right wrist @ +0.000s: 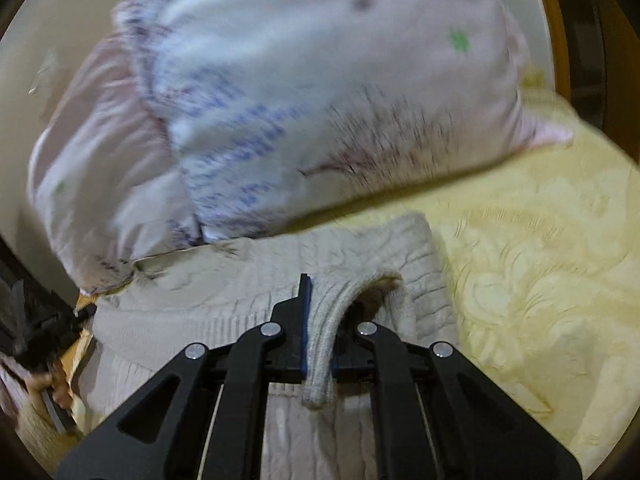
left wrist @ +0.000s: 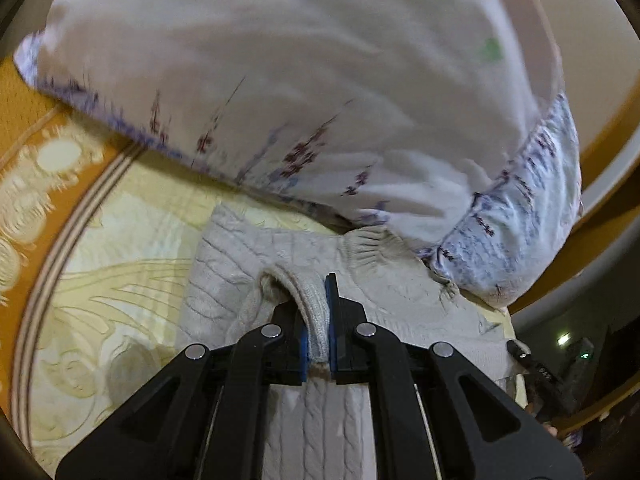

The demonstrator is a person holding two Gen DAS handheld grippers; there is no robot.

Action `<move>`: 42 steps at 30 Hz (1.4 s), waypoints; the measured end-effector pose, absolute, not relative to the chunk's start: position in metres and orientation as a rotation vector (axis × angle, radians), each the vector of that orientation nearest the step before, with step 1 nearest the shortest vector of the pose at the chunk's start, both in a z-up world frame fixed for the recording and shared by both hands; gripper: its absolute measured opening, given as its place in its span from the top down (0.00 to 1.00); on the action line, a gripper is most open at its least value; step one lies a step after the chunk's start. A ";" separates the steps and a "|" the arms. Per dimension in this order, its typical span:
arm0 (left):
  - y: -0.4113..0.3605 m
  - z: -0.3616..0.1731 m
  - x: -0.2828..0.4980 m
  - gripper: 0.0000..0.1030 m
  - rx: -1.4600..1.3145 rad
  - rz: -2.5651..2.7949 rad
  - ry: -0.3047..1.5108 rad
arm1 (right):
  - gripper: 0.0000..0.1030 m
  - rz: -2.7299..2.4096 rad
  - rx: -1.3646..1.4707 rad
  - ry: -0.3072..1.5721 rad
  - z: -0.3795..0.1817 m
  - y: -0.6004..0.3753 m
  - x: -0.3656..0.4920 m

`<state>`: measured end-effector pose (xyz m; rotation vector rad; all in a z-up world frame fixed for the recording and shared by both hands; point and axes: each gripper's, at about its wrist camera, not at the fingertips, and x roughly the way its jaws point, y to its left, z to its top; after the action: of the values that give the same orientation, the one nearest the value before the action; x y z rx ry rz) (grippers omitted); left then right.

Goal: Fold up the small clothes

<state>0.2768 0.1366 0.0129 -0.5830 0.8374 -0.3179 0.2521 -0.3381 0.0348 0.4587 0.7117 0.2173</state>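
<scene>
A cream cable-knit sweater (left wrist: 224, 256) lies on a yellow patterned bedspread (left wrist: 132, 240). My left gripper (left wrist: 318, 308) is shut on a ribbed edge of the sweater, which loops up between its blue pads. In the right wrist view the same sweater (right wrist: 224, 292) spreads left of my right gripper (right wrist: 322, 312), which is shut on another ribbed edge of it. Both held edges are lifted slightly off the garment's body. The other gripper shows dimly at each view's side edge.
A large white pillow with purple floral print (left wrist: 280, 80) lies just beyond the sweater and touches its far edge; it also shows in the right wrist view (right wrist: 300, 100). An orange patterned border (left wrist: 36, 168) runs along the bedspread at left. A pale wall (left wrist: 588, 40) stands behind.
</scene>
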 end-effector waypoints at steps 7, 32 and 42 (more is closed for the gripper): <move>0.136 0.007 0.295 0.93 -0.630 -0.335 0.878 | 0.63 0.213 0.558 0.732 0.030 -0.339 0.279; 0.152 0.018 0.204 0.49 -0.391 -0.268 0.901 | 0.71 0.168 0.277 0.756 0.027 -0.356 0.173; 0.144 0.014 0.188 0.69 -0.356 -0.265 0.918 | 0.89 0.194 0.279 0.793 0.015 -0.348 0.160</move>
<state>0.1881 0.1437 0.0138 -0.3559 0.9184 -0.2646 0.1603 -0.3475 0.0148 0.2788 0.7928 0.1941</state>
